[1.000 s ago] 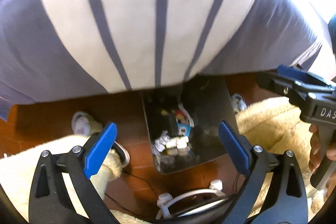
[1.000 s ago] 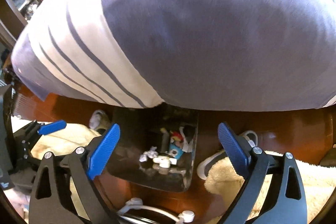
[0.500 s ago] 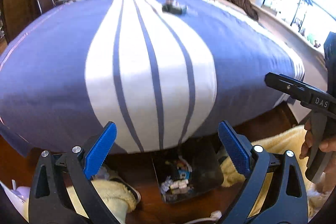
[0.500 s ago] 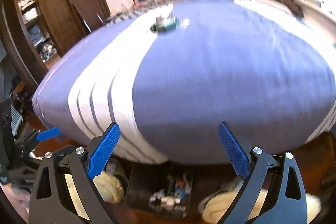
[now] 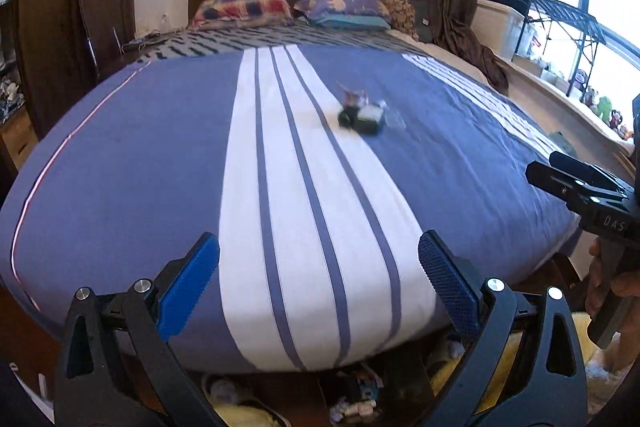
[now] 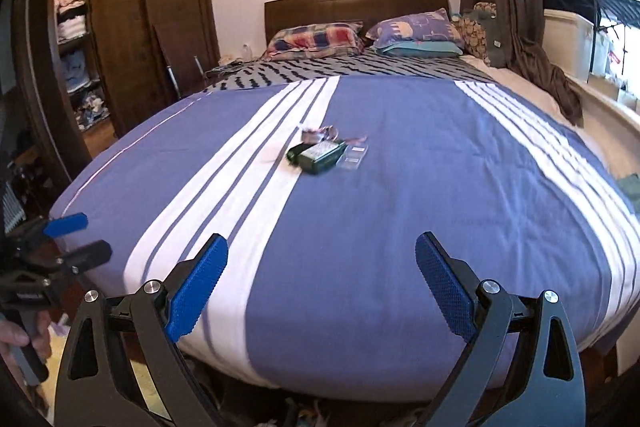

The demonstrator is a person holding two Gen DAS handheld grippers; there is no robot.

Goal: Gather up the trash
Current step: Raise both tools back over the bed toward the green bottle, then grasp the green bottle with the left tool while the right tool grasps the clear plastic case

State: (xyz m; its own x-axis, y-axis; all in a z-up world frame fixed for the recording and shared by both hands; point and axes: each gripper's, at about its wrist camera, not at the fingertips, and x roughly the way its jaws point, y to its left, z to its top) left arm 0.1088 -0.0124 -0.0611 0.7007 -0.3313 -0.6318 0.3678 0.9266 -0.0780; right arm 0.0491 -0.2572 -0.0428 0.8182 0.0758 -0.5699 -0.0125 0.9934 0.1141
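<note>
A small heap of trash lies in the middle of the bed: a dark green packet point(image 6: 320, 155), a crumpled pinkish wrapper point(image 6: 320, 134) behind it and clear plastic wrappers point(image 6: 353, 157) beside it. The heap also shows in the left wrist view point(image 5: 362, 117). My left gripper point(image 5: 318, 287) is open and empty, held above the foot of the bed. My right gripper point(image 6: 320, 281) is open and empty, also at the foot of the bed, far short of the trash. A dark bin with trash point(image 5: 356, 397) sits on the floor below the bed's foot edge.
The bed point(image 6: 400, 211) has a blue cover with white stripes, and pillows point(image 6: 316, 39) at the headboard. A wooden wardrobe point(image 6: 120, 39) stands to the left. A window ledge with clutter point(image 5: 576, 83) runs along the right. A fluffy yellow rug point(image 5: 500, 359) lies on the floor.
Both grippers have lifted from looking down at the floor bin to looking across the bed top. The trash heap on the bed has come into view. Both jaws stayed open.
</note>
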